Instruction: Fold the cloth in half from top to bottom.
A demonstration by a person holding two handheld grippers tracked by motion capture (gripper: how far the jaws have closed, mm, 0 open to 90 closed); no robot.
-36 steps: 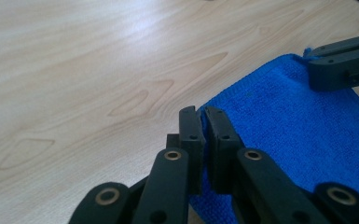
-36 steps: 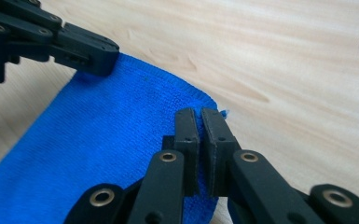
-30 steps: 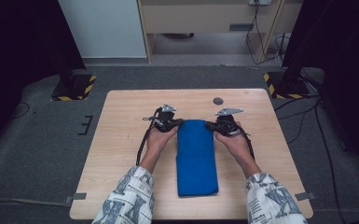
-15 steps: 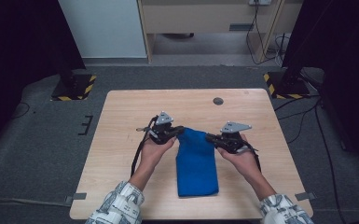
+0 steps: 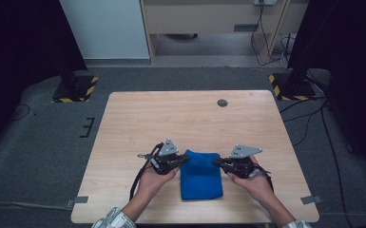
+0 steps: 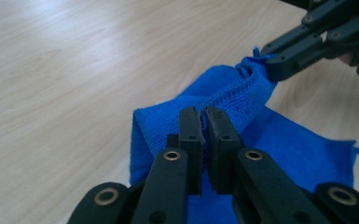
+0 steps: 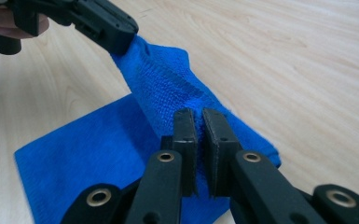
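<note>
**A:** What has been changed on the wooden table point(image 5: 138, 123) over the last second?

**B:** The far edge of the blue towel point(image 5: 200, 178) has been drawn from the 12 o'clock side of the cloth back toward 6 o'clock, nearer the person. A long strip was laid out a second ago; now a shorter, doubled block is seen near the table's 6 o'clock edge, between the two hands.

**A:** And how are the claws set?

**B:** The left gripper point(image 5: 184, 159) is clamped narrow on the towel's corner at about 10 o'clock of the cloth, the right gripper point(image 5: 217, 162) on the corner at about 2 o'clock. In the left gripper view the fabric point(image 6: 224, 100) is pinched between the nearly closed jaws, and the same is shown in the right gripper view point(image 7: 168, 88), with the edge lifted and stretched between the two.

**A:** What is meant by that for the job?

**B:** A fold in half is judged to be nearly made; the held edge has yet to be laid down and released.
</note>
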